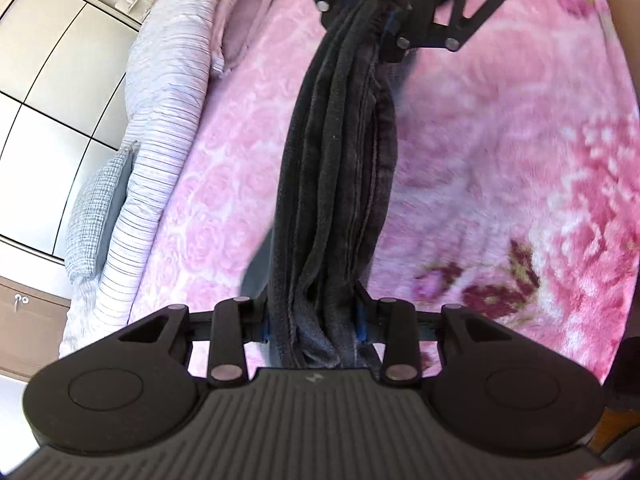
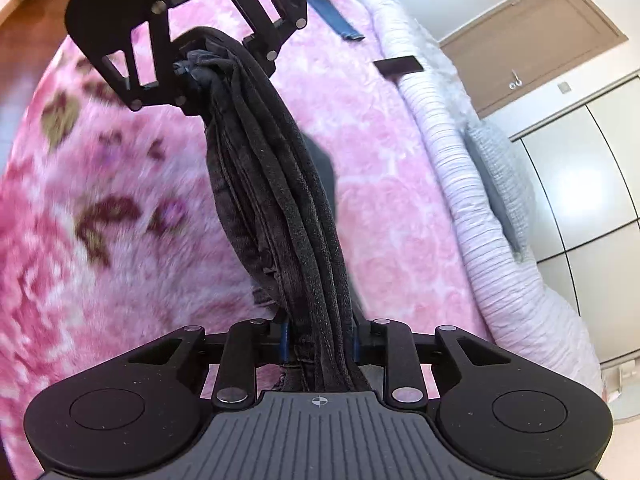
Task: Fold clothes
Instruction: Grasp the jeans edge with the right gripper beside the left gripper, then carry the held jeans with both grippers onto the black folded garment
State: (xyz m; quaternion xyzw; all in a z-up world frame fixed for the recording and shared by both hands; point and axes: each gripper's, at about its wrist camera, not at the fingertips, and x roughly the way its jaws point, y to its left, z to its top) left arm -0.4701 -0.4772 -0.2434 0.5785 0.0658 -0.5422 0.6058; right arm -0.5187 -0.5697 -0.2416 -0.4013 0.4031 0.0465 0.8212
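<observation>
The left gripper [image 1: 312, 330] was clamped on one end of a bunched, dark charcoal garment of thick seamed fabric [image 1: 340, 168], its blue-edged pads pressing the gathered folds from both sides. The right gripper [image 2: 320, 342] was likewise closed on the opposite end of the same cloth, folds pinched between its pads. The garment hung stretched as a thick rope between the two tools, held above a fluffy pink blanket with a dark red floral pattern [image 1: 500, 140], with a lower part of the cloth drooping beneath it. In each wrist view the other gripper showed at the top, facing the camera. Along the blanket's far edge lay a rolled pale lilac striped quilt [image 1: 160, 152] and a grey checked pillow [image 1: 94, 220], beside cream wardrobe doors [image 1: 52, 92]. A brown wooden door [image 2: 532, 40] stood beyond the quilt.
</observation>
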